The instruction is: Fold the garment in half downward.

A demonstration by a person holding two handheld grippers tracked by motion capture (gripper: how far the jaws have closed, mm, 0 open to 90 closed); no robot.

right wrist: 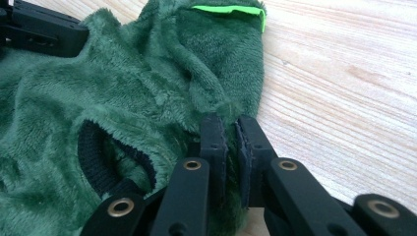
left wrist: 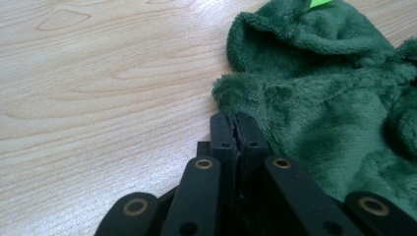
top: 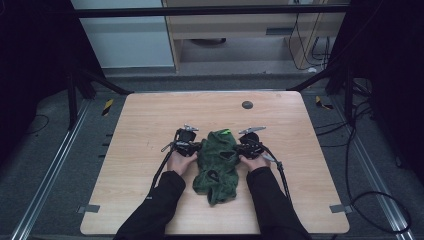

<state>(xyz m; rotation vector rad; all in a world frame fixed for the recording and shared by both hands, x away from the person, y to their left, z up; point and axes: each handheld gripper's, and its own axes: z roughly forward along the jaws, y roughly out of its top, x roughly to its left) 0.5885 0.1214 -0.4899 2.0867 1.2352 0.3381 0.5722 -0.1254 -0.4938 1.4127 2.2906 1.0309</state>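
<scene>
A dark green fleece garment lies crumpled mid-table, with a bright green tag at its far end. My left gripper rests at its left edge. In the left gripper view its jaws are pressed together, tips touching the fleece, and no cloth shows between them. My right gripper is at the garment's right edge. It is shut on a fold of the fleece, near a black ribbed cuff. The left gripper shows beyond the garment.
The wooden table has bare surface around the garment. A small dark disc sits near the far edge. Cables lie on the floor to the right, and black frame legs stand at the far corners.
</scene>
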